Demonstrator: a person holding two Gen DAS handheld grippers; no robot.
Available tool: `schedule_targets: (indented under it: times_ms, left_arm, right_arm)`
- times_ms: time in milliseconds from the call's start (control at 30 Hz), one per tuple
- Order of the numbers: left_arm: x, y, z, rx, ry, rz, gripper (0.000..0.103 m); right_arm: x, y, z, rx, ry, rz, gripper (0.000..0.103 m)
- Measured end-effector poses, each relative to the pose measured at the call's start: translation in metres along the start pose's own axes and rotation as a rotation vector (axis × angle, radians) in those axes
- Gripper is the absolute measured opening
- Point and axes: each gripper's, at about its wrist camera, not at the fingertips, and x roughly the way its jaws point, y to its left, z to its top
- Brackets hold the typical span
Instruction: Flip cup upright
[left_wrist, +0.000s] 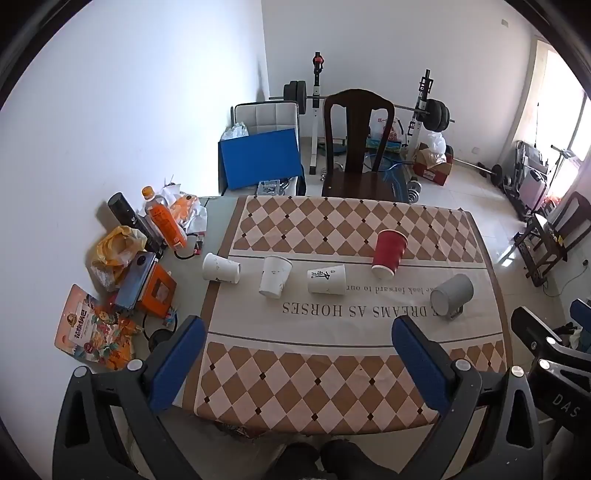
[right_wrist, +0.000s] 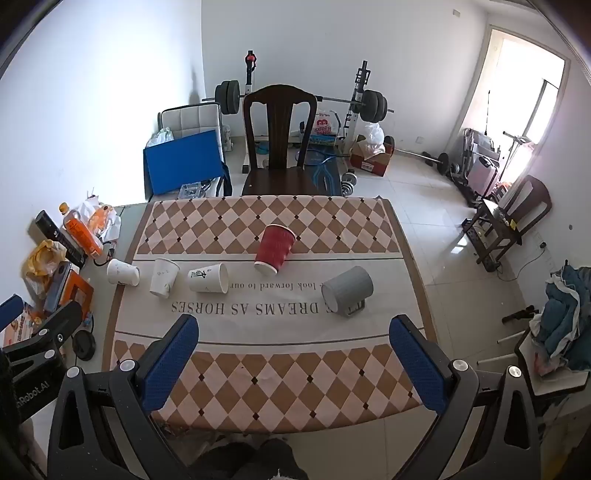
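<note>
Left wrist view, lower frame: left gripper (left_wrist: 297, 354) spread wide, blue pads apart, holding nothing, hanging over the near edge of the checked tablecloth (left_wrist: 332, 387).
Cups, mid-frame row: five lying on their sides — white cup (left_wrist: 221, 268) far left, off the cloth; second white cup (left_wrist: 274, 276); printed white cup (left_wrist: 327, 280); red cup (left_wrist: 388, 254); grey mug (left_wrist: 451, 294) at right, handle against the cloth.
Clutter, left edge: orange bottle (left_wrist: 164, 218), snack packets, close to the leftmost cup.

Right wrist view, lower frame: right gripper (right_wrist: 291, 350) likewise released and empty, well short of the cups.
Nearest target, centre right: grey mug (right_wrist: 347, 290); red cup (right_wrist: 275, 249) just beyond it.

Risk, rolling: a side-lying cup may roll off if one pad nudges it first.
Risk, crushing: paper walls could buckle under a hard squeeze.
Risk, clutter: reaching for the leftmost cup may topple the bottle.
</note>
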Motion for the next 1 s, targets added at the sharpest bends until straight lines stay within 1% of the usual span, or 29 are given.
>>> schedule_targets:
  times_ms: [67, 233, 367, 767, 867, 1000]
  left_arm:
    - [0.000, 0.001, 0.000, 0.001, 0.000, 0.001, 0.103]
    - [0.005, 0.003, 0.001, 0.003, 0.007, 0.019, 0.103]
    - [0.001, -0.004, 0.002, 0.011, 0.006, 0.017, 0.103]
    - [-0.001, -0.006, 0.003, 0.010, 0.004, 0.008, 0.103]
    - [-0.005, -0.008, 0.011, 0.011, 0.003, 0.009, 0.103]
    - [-0.004, -0.007, 0.011, 0.011, 0.002, 0.007, 0.103]
  right_arm:
    - [0.000, -0.001, 0.000, -0.013, -0.002, -0.015, 0.103]
    - [-0.002, -0.004, -0.001, 0.002, -0.007, -0.002, 0.103]
    - [-0.002, -0.005, 0.000, 0.003, -0.006, 0.000, 0.103]
    - [-0.002, -0.006, 0.001, 0.006, -0.008, 0.001, 0.103]
    - [-0.002, -0.007, 0.002, 0.006, -0.007, 0.001, 0.103]
    - [-0.001, -0.007, 0.002, 0.007, -0.009, -0.001, 0.103]
